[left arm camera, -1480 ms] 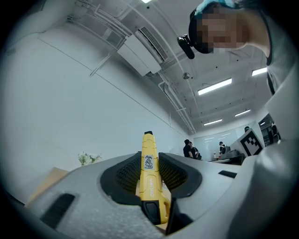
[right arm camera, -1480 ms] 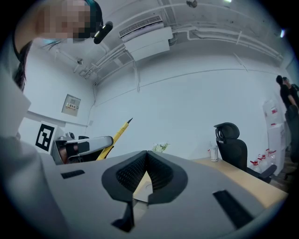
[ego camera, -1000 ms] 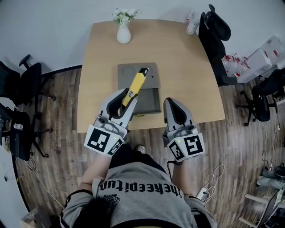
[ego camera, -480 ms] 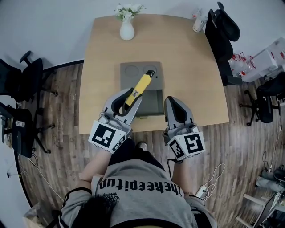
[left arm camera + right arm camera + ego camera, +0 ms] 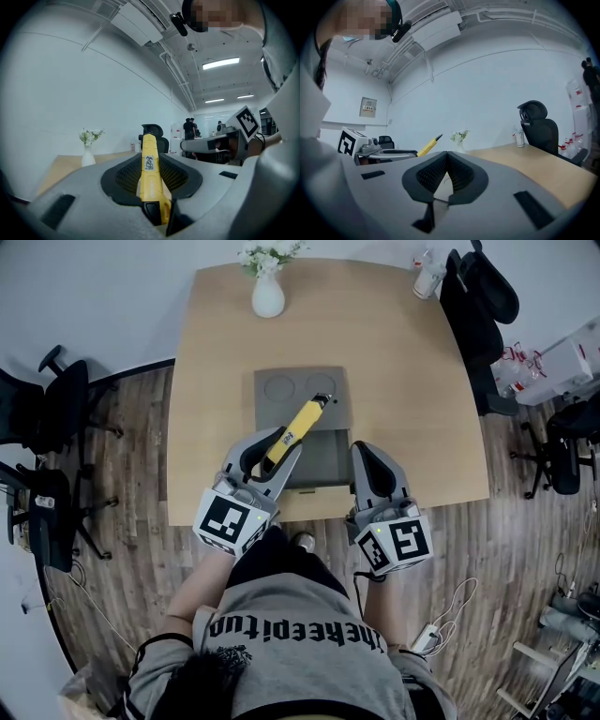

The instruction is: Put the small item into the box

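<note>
A yellow utility knife with a black tip sticks out forward from my left gripper, which is shut on its rear end. In the left gripper view the yellow utility knife runs up between the pads. It hangs tilted over the grey box, whose top has two round recesses and whose drawer stands pulled out toward me. My right gripper hovers at the drawer's right front corner, shut with nothing in it; its pads meet at the tips.
A white vase with flowers stands at the table's far edge, and a bottle at the far right corner. Black office chairs flank the wooden table. The table's near edge runs just under both grippers.
My left gripper has carried the yellow knife slightly right and forward over the box. The right gripper has hardly moved.
</note>
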